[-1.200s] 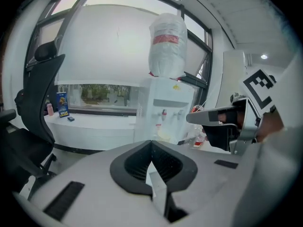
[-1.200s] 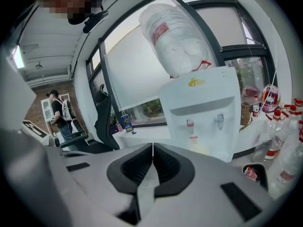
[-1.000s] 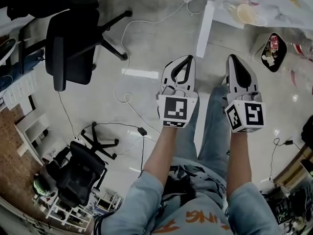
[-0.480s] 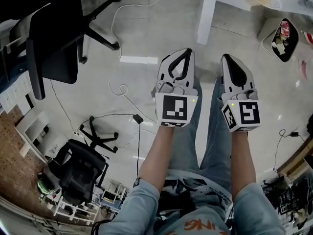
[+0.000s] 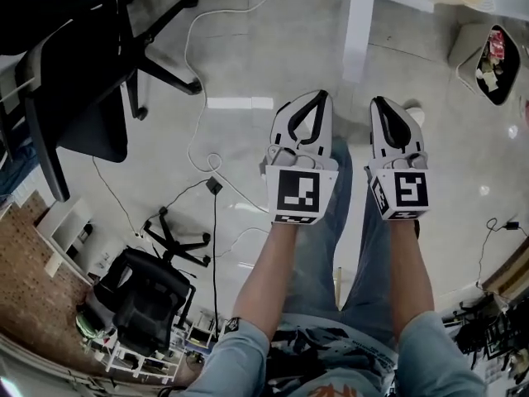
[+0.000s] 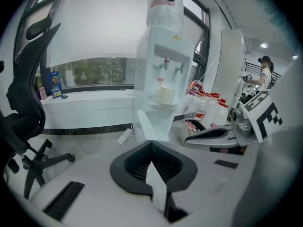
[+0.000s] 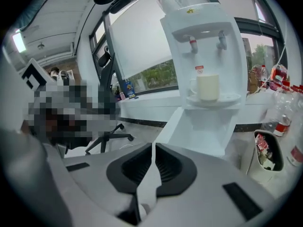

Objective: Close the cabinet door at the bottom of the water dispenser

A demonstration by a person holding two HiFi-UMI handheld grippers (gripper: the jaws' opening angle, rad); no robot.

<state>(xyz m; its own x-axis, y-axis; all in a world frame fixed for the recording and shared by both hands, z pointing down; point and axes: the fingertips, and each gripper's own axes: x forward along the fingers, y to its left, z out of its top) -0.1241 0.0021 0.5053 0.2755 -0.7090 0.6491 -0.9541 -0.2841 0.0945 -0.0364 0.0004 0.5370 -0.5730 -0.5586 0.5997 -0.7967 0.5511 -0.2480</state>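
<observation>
A white water dispenser (image 6: 163, 74) (image 7: 203, 65) stands ahead with a cup on its tray. Its bottom cabinet door (image 6: 147, 124) (image 7: 173, 126) hangs open toward me; in the head view it is a white strip (image 5: 359, 23) seen from above. My left gripper (image 5: 312, 98) (image 6: 151, 143) is shut and empty, short of the door's edge. My right gripper (image 5: 388, 104) (image 7: 154, 148) is also shut and empty, level with the left one and pointing at the open cabinet. Both point forward and down over the person's legs, touching nothing.
A black office chair (image 5: 74, 81) stands at the left and another (image 5: 145, 292) at lower left, with cables (image 5: 207, 155) across the floor. A waste bin (image 5: 492, 56) (image 7: 265, 152) and several bottles (image 6: 208, 105) sit right of the dispenser. A person (image 6: 265, 74) stands far off.
Both grippers have sunk toward the floor, still side by side and shut. The open door's white edge now lies just beyond their tips in the head view.
</observation>
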